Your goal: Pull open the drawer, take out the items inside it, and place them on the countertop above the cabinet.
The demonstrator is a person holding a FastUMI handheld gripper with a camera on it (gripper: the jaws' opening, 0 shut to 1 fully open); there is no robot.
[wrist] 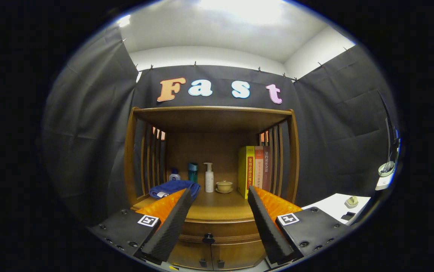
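Gripper view: wooden drawer (pixel 217 226) closed, dark knob (pixel 208 238) at front centre. Gripper (pixel 220 196) spread wide, gripping nothing.

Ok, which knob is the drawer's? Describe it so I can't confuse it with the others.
Start at the wooden cabinet and its countertop holding the bottles and books. Just under the countertop's front edge runs the drawer, seen between the open tool's fingers. Its dark round knob sits alone at the centre, above the pair of smaller door knobs.
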